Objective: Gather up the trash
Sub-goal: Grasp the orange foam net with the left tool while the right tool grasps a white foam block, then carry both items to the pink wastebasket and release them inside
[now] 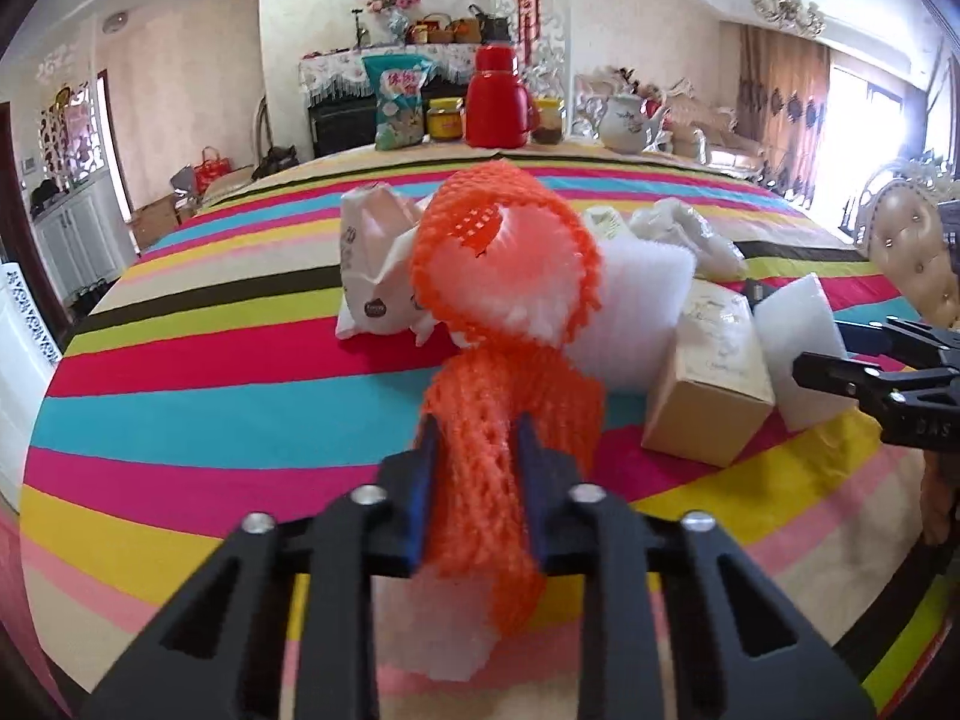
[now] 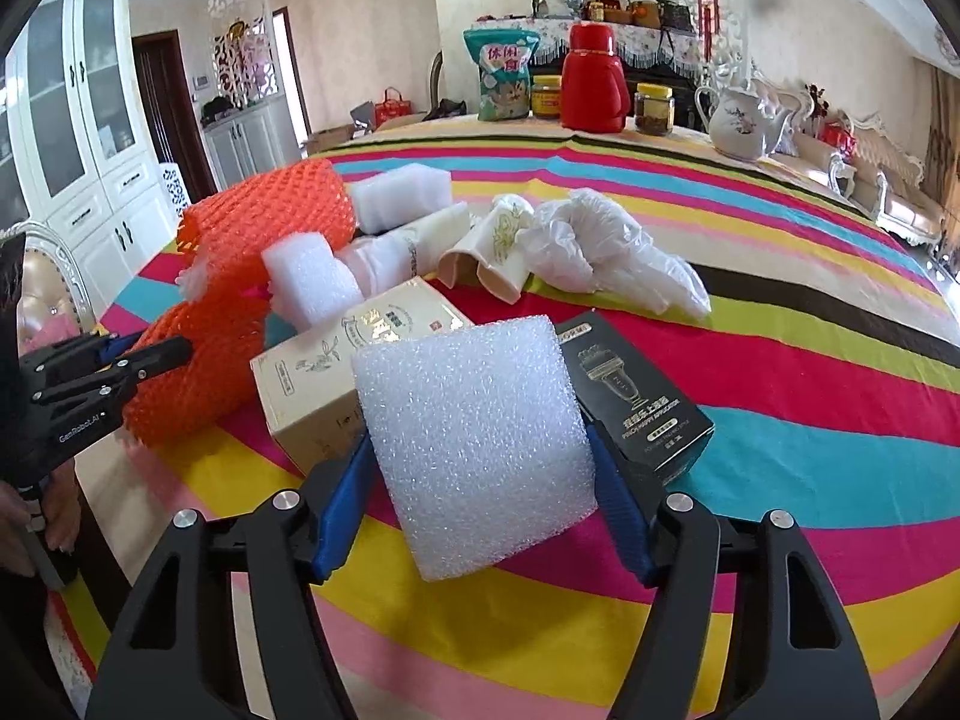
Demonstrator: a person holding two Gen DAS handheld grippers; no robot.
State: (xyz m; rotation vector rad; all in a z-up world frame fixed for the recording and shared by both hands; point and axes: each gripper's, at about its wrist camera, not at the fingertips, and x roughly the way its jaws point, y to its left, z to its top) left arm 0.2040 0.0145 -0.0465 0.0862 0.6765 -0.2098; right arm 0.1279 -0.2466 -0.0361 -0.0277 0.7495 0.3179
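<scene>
Left wrist view: the left gripper [image 1: 474, 438] pinches an orange net [image 1: 504, 300], a foam mesh sleeve, between its blue pads [image 1: 427, 480]. The net rises out of the jaws and curls into an open ring above them, with white foam showing inside the ring and below the grip. It appears lifted off the striped cloth [image 1: 180, 420]. Behind it lie a paper bag [image 1: 375, 267], a white foam roll [image 1: 642, 306] and a tan box [image 1: 708, 384]. The right gripper [image 1: 840, 360] enters from the right edge, close to a foam block [image 1: 798, 330]; its jaws cannot be judged from here.

Right wrist view: the right gripper [image 2: 480, 468] holds a foam block [image 2: 480, 444] by its two side faces, jaws spread wide and pressing on it. The block sits tilted, above the cloth [image 2: 780, 360], in front of a tan box [image 2: 336, 372] and a black box [image 2: 636, 384]. Further back are a crumpled plastic glove [image 2: 606, 252], a paper cup [image 2: 492, 246] and more foam pieces [image 2: 312, 276]. The left gripper [image 2: 150, 360] with the net [image 2: 240, 276] shows at the left.

Both held pieces look very light, soft and springy. The net will likely flop and sag, so a grip near its middle bunches it best. The block should squash a little under pressure; holding it across flat opposite faces seems secure, and neither looks fragile or slippery.
</scene>
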